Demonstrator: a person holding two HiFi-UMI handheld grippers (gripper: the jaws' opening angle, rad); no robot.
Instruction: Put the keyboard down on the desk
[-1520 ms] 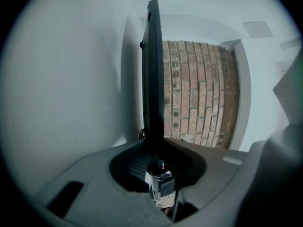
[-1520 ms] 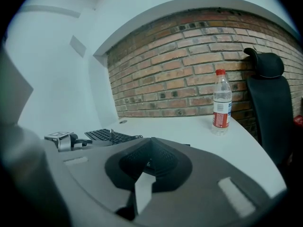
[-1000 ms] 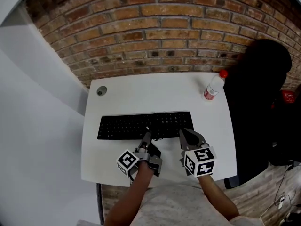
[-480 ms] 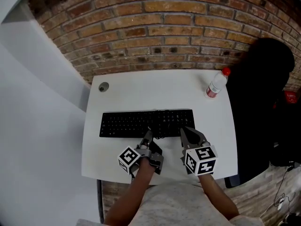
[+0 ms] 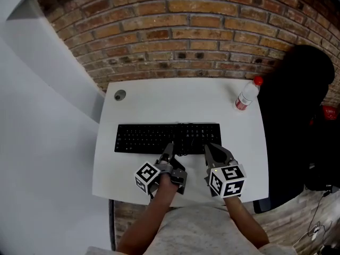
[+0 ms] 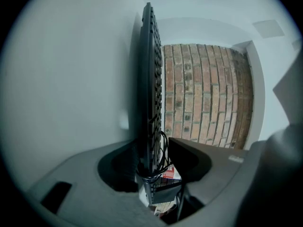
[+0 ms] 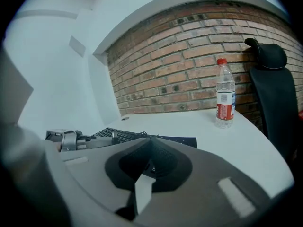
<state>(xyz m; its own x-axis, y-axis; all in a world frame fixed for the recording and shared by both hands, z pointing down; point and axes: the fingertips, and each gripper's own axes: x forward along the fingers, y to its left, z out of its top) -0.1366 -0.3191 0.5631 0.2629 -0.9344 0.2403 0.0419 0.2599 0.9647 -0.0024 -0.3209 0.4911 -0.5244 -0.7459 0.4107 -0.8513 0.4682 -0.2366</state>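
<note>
The black keyboard (image 5: 167,138) lies flat across the middle of the white desk (image 5: 175,97). My left gripper (image 5: 169,152) is turned on its side at the keyboard's front edge. In the left gripper view that edge (image 6: 149,79) and a loop of black cable stand between the jaws of the left gripper (image 6: 151,150). The jaws are opening, and a gap shows beside the keyboard. My right gripper (image 5: 208,149) hovers at the front edge further right. In the right gripper view the right gripper (image 7: 151,140) is shut with nothing held, and the keyboard (image 7: 118,135) shows just beyond its tip.
A clear water bottle (image 5: 245,97) with a red cap stands at the desk's back right corner. A black chair (image 5: 297,116) is beside the desk's right edge. A round grey grommet (image 5: 120,95) sits at the back left. A brick wall runs behind the desk.
The head view has drifted a little, so the desk sits slightly lower and to the right. The keyboard and both grippers keep their places.
</note>
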